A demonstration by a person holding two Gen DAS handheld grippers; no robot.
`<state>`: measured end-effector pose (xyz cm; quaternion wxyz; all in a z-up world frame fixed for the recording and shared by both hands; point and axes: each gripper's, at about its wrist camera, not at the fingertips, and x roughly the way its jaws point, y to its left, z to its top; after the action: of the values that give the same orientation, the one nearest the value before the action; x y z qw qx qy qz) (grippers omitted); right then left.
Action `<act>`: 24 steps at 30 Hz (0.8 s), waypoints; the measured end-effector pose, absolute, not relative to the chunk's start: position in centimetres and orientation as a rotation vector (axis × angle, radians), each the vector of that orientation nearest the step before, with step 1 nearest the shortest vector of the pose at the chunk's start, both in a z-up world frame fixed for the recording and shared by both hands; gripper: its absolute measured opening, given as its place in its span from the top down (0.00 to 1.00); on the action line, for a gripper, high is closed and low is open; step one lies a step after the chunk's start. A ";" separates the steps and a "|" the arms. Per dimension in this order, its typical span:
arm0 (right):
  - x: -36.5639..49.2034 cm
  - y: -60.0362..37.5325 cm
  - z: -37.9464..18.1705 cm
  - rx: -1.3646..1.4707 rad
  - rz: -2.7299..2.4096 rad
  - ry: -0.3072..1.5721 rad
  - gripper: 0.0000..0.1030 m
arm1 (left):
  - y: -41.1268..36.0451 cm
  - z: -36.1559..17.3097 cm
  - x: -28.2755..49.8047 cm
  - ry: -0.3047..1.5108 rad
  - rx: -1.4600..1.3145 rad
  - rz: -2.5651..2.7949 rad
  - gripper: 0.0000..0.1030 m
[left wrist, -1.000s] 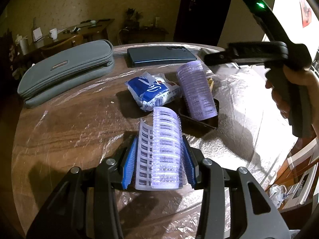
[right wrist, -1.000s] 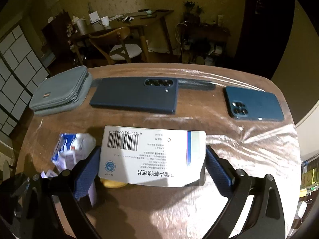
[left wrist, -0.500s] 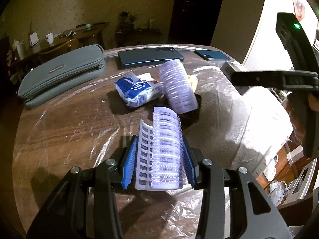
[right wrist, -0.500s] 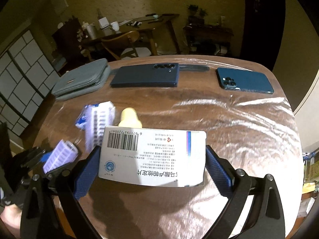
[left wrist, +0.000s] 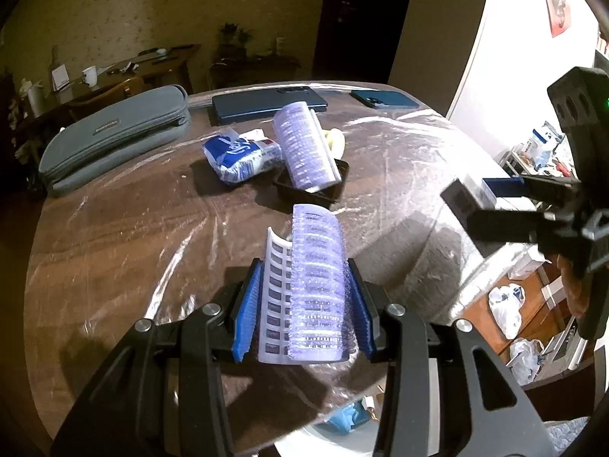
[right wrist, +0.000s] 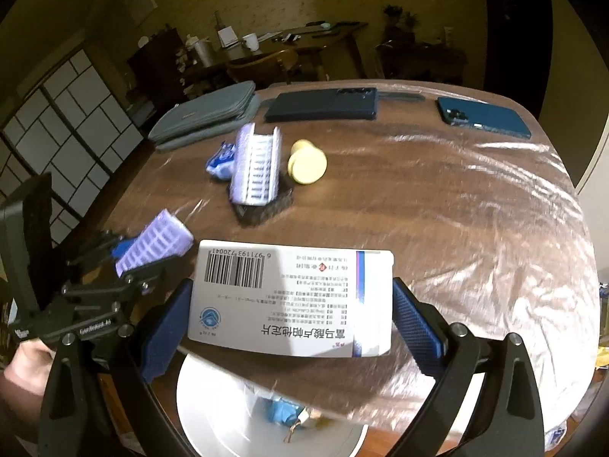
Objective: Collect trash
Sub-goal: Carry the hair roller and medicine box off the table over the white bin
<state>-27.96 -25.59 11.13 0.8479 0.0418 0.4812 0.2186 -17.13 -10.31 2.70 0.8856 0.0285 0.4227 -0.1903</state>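
Currently, in the left wrist view, the left gripper (left wrist: 304,304) is clenched on a purple hair roller (left wrist: 312,285), held across its ribbed sides above the table (left wrist: 114,247) edge; it looks light and springy, so a crushing squeeze is not needed. In the right wrist view, the right gripper (right wrist: 291,301) is clamped on a white medicine box (right wrist: 293,297) by its short ends, over a white bin (right wrist: 213,419); thin card, probably light, easily dented.

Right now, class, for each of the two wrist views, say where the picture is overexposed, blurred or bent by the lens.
Left wrist view: the wall at the right edge is blown out white; the table rim curves from the fisheye. Right wrist view: dimmer and yellowish, glare on the table's plastic film, motion blur on the hair roller and the left hand-held gripper; the medicine box stays sharp.
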 end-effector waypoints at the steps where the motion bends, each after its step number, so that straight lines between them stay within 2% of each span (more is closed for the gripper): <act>1: -28.2 -25.5 11.1 0.089 0.464 1.016 0.07 | -10.4 2.7 -17.4 0.880 0.061 -0.399 0.58; 24: -36.1 -24.6 9.4 0.059 0.547 1.072 0.07 | -11.9 2.4 -23.2 0.915 0.129 -0.483 0.58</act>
<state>-36.08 -24.57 9.43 0.8239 0.0278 0.5042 0.2572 -23.17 -11.86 2.45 0.8672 0.0618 0.4371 -0.2305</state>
